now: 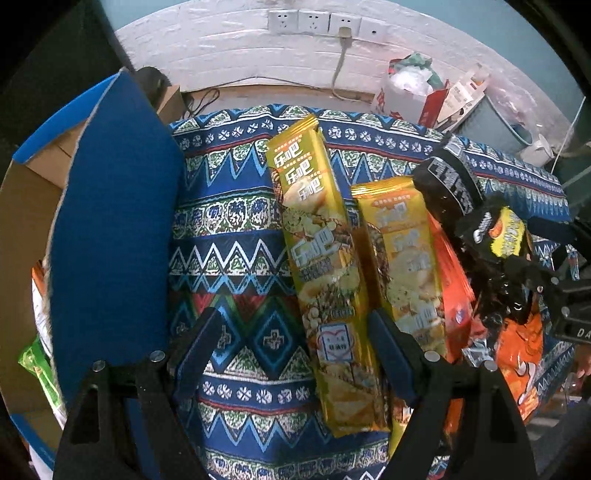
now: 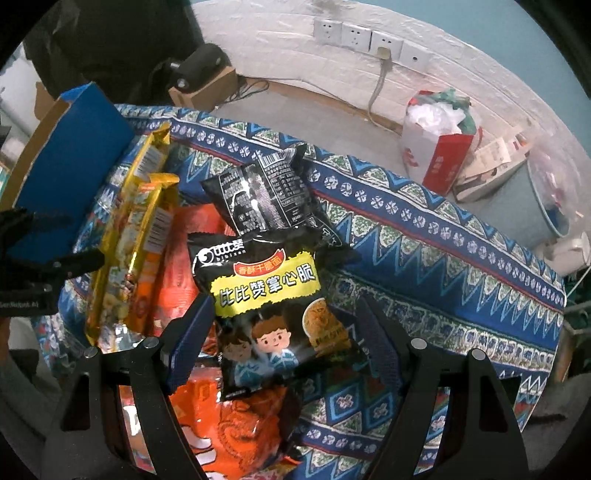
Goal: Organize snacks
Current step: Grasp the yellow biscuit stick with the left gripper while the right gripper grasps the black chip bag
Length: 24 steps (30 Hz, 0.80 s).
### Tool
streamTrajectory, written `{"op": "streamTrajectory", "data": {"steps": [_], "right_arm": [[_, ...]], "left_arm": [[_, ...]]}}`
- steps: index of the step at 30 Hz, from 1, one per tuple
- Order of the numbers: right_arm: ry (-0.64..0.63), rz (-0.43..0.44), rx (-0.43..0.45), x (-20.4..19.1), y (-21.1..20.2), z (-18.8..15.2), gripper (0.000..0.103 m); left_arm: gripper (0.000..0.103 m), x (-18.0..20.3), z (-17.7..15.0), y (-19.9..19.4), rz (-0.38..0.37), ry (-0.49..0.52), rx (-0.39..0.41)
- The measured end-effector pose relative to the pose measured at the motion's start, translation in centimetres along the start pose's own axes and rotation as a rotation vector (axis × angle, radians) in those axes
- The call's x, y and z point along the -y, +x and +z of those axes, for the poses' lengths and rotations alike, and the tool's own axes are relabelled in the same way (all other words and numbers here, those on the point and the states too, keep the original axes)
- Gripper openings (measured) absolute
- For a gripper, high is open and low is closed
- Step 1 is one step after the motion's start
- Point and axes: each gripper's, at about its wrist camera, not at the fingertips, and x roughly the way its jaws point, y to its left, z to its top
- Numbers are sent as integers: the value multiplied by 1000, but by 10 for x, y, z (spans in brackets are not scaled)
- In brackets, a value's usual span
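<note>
Snack packs lie in a heap on a blue patterned cloth (image 1: 229,236). My left gripper (image 1: 295,347) is open, pointing down over a long yellow pack (image 1: 321,277) that lies between its fingers, closer to the right one. A second yellow pack (image 1: 402,258) and orange packs (image 1: 456,295) lie to its right. My right gripper (image 2: 286,347) is open above a black pack with cartoon children (image 2: 273,306). Behind that lies another black pack (image 2: 262,195), back side up. Orange packs (image 2: 229,424) lie underneath. The pads touch nothing that I can see.
A blue cardboard box (image 1: 110,221) stands open at the left with packs inside; it shows in the right wrist view too (image 2: 70,155). Beyond the cloth are a white and red paper bag (image 2: 436,147), a small carton (image 2: 203,88), a light bin (image 2: 546,192) and wall sockets (image 2: 369,35).
</note>
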Motion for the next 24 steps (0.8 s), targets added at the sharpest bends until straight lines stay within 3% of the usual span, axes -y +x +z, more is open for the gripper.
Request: {"op": "streamTrajectory", "data": {"steps": [15, 20, 23, 24], "right_arm": [[46, -10, -88, 18, 43, -1, 78], [97, 8, -94, 29, 46, -3, 78], [113, 5, -88, 33, 44, -5, 70], [113, 1, -82, 33, 43, -6, 61]], "left_arm": [[83, 5, 17, 27, -26, -13, -21], [71, 0, 18, 27, -54, -25, -7], [63, 3, 17, 25, -24, -5, 3], [59, 3, 17, 23, -17, -1, 8]]}}
